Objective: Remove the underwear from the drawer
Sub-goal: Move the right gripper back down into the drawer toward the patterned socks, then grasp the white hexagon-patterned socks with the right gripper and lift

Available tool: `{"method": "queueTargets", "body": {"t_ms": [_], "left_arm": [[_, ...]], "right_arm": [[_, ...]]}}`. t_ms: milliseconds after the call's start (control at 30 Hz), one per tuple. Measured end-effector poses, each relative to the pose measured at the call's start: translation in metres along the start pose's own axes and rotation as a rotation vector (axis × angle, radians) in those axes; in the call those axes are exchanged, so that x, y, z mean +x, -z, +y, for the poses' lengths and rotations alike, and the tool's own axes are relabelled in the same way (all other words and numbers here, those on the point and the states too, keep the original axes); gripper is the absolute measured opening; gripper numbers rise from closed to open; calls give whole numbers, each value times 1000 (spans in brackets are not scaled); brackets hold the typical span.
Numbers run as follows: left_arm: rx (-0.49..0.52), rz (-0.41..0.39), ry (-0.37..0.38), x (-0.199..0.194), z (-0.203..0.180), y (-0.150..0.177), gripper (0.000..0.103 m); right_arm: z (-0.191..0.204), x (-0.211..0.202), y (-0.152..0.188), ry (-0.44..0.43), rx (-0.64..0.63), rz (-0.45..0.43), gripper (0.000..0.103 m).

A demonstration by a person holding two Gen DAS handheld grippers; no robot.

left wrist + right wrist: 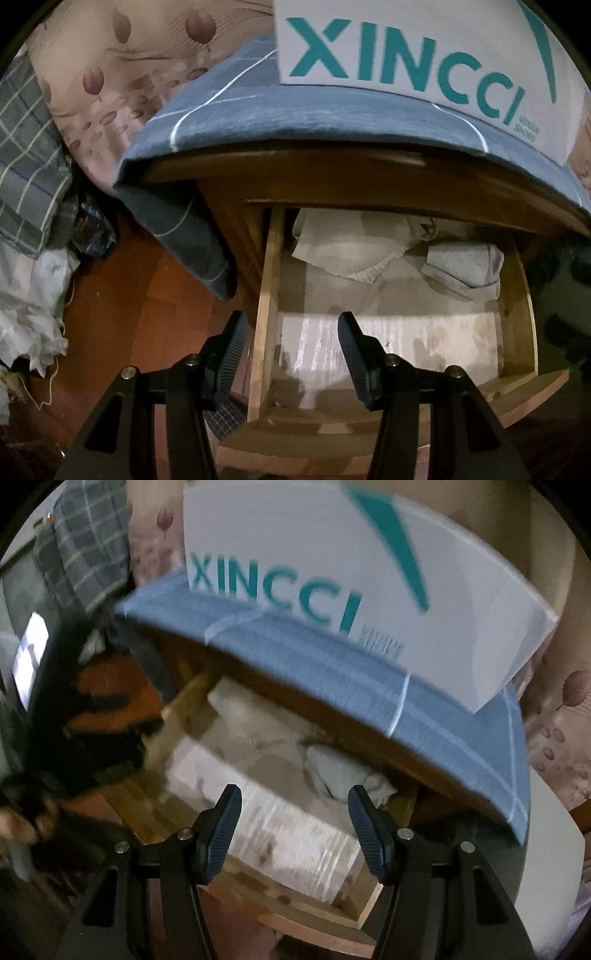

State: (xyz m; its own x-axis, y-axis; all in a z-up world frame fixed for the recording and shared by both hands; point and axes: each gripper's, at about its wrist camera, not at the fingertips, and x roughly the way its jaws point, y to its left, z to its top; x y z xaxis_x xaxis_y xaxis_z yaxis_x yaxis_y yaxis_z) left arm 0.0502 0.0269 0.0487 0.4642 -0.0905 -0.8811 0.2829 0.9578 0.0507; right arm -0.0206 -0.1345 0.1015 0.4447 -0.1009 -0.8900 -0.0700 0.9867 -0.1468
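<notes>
The wooden drawer [269, 280] stands pulled out, its pale bottom bare at the front. At its back lie a white folded underwear piece [343, 243] and a grey one [461, 269]. My left gripper [293, 332] hangs open over the drawer's left side wall, which shows between the fingers without touching the pads. In the blurred right wrist view the drawer [266, 901] sits below my right gripper [293, 805]. Its jaws stand open with nothing between them, short of the grey piece [340, 771] and the white piece [255, 716].
A blue checked cloth [295, 114] covers the cabinet top and overhangs the drawer. A white XINCCI box [424, 48] stands on it. Floral bedding [110, 74], a plaid cloth [26, 155] and a crumpled bag [29, 302] lie left on the wood floor. A hand [18, 823] shows far left.
</notes>
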Motion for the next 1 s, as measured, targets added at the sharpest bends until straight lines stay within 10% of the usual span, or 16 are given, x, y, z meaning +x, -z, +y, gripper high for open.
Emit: {"method": "queueTargets", "body": {"t_ms": [1000], "left_arm": [[-241,-8,49,-8,50,-5,52]], "right_arm": [[60,203,50,510,-1137,468,56]]}}
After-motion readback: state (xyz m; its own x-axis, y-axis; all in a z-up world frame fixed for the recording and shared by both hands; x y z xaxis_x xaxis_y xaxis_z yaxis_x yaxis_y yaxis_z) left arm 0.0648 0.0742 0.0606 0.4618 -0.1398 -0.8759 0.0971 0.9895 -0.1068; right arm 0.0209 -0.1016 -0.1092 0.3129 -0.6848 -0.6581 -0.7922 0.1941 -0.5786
